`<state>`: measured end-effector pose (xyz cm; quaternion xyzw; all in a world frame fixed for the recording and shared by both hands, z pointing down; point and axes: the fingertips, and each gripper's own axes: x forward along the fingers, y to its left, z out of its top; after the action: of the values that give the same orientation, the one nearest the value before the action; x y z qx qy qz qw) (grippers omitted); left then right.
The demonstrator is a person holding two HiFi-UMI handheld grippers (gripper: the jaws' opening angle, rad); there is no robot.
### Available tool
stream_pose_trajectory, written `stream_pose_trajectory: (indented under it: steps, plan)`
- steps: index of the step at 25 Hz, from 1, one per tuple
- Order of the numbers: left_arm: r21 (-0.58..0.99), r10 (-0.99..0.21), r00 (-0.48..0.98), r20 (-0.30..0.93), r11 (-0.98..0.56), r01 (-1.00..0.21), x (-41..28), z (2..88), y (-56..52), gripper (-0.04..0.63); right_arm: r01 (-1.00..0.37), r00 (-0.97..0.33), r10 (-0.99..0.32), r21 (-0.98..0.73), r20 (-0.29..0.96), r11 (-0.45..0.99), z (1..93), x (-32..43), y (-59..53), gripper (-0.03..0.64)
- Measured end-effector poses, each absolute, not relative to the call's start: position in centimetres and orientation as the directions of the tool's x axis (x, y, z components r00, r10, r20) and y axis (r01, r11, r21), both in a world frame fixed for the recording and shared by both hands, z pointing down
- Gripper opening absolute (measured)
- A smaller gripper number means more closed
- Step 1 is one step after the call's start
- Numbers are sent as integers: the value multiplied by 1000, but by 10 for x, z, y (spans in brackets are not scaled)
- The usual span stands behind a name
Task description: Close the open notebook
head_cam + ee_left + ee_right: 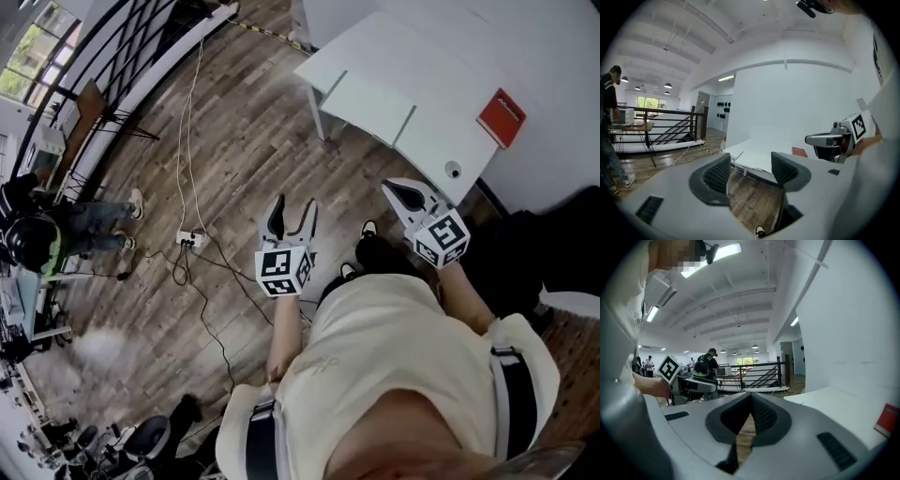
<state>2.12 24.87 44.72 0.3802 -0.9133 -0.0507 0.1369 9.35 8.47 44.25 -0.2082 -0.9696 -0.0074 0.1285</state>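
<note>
Floor (234,141): recorded as wood planking, open between the standing person and the table; noted only a cable (192,112) and a power strip (190,240) off to the left.

Table (422,66): logged as white, ahead and to the right, backed against a wall; found a pale flat panel (370,105) by its near left corner.

Left gripper (292,208): held over the floor, well apart from the table; found released, jaws wide with nothing between.

Right gripper (405,192): found clenched on nothing, pads pressed together; seen near the table's near corner.

Notebook (502,117): located as a red item at the table's right edge, beside the wall; could not settle from here whether open or shut.

Small round object (453,170): noted just inside the near corner.

Step judged as approach, work not yet reached. Next move judged to call for stepping up to the near edge, loosening the right tool and reaching across to the right edge for the cover. Room judged ample on the floor side, tighter against the wall.
</note>
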Motion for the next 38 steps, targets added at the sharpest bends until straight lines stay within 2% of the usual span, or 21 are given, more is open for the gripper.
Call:
stream_pose_trajectory:
  steps: [8,19,26,32,38]
  plan:
    - [206,-724,-631,277,686,-697,-24,480,207,290,368,-893,372,-64,254,927,472,34,34,8]
    - [145,-732,-601,320,665,-733,-153,481,137,290,413,-898,413,-35,150,910,467,-99,-25,8]
    - [125,-742,-579,337,645,-754,-205,458,88,290,401,-896,409,-77,171,913,458,-142,-66,8]
    - [140,-767,-535,354,610,-780,-224,488,54,290,393,-891,411,-124,193,911,498,-146,-73,8]
    - [169,-814,-466,347,543,-823,-259,495,45,290,324,-908,349,-141,230,935,502,-166,-69,8]
